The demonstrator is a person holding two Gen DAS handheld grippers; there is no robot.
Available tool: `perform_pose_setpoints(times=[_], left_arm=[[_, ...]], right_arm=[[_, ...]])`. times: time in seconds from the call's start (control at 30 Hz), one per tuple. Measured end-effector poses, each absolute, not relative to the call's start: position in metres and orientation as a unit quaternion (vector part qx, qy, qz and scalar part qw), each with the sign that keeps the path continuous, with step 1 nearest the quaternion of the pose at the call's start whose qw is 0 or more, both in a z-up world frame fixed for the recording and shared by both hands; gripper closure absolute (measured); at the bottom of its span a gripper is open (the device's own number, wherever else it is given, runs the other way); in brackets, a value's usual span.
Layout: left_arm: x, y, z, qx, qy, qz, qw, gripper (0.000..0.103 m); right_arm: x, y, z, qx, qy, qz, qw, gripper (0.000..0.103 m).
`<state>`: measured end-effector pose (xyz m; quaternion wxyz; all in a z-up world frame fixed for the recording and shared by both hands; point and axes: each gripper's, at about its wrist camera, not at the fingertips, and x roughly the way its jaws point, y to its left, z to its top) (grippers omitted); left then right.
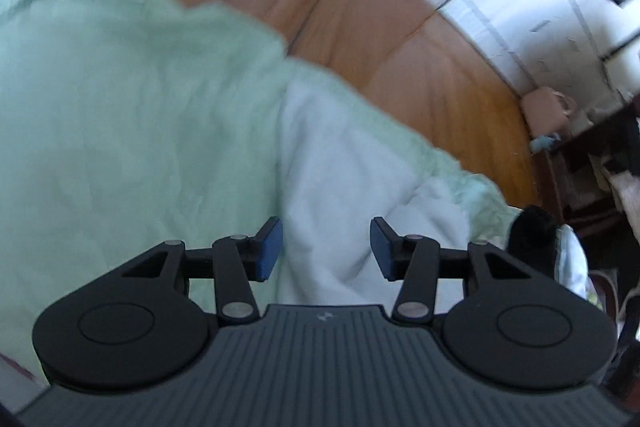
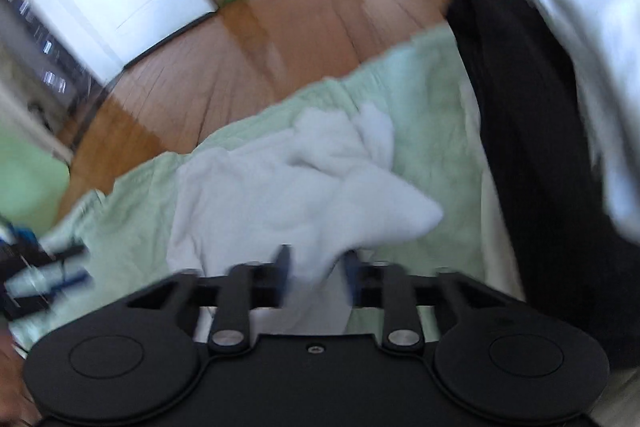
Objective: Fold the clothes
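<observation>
The left gripper (image 1: 326, 249) hangs with its blue pads spread wide and nothing between them, above the white garment (image 1: 340, 163). The right gripper (image 2: 316, 277) has its pads closed on a bunched fold of that white garment (image 2: 288, 183), which lies crumpled near the floor-side edge of the pale green sheet (image 2: 424, 99). A black garment (image 2: 528, 147) lies along the sheet's right side, wooden floor (image 2: 260, 39) beyond.
</observation>
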<state>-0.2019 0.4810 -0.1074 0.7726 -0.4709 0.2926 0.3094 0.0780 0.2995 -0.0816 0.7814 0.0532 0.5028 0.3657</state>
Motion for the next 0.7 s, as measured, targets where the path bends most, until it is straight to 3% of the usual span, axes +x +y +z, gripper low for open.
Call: perform_pose_setpoints(times=[0.07, 0.1, 0.17, 0.2, 0.23, 0.27, 0.47, 0.63, 0.7], left_arm=[[-0.201, 0.484, -0.118, -0.481, 0.318, 0.310, 0.756, 0.048], [-0.200, 0.485, -0.123, -0.484, 0.334, 0.309, 0.747, 0.043], [-0.194, 0.486, -0.133, -0.475, 0.357, 0.320, 0.738, 0.040], [-0.192, 0.486, -0.136, -0.468, 0.364, 0.327, 0.736, 0.038], [-0.190, 0.485, -0.137, -0.465, 0.365, 0.328, 0.737, 0.038], [-0.189, 0.485, -0.138, -0.465, 0.363, 0.325, 0.740, 0.037], [-0.137, 0.485, -0.141, -0.418, 0.396, 0.282, 0.767, 0.037], [-0.084, 0.495, -0.178, -0.500, 0.435, 0.278, 0.695, 0.031], [-0.052, 0.487, -0.180, -0.464, 0.465, 0.259, 0.708, 0.038]], right_arm=[[0.088, 0.301, -0.103, 0.079, 0.529, 0.353, 0.768, 0.053], [0.090, 0.305, -0.112, 0.070, 0.539, 0.341, 0.767, 0.042], [0.090, 0.317, -0.121, 0.032, 0.548, 0.320, 0.772, 0.040], [0.084, 0.322, -0.122, 0.007, 0.534, 0.321, 0.782, 0.050], [0.078, 0.326, -0.122, -0.016, 0.519, 0.322, 0.792, 0.069], [0.071, 0.323, -0.118, -0.028, 0.500, 0.317, 0.806, 0.095], [0.030, 0.301, -0.089, -0.096, 0.376, 0.285, 0.877, 0.097], [-0.004, 0.283, -0.065, -0.152, 0.265, 0.252, 0.918, 0.097], [-0.008, 0.271, -0.062, -0.145, 0.257, 0.255, 0.921, 0.097]])
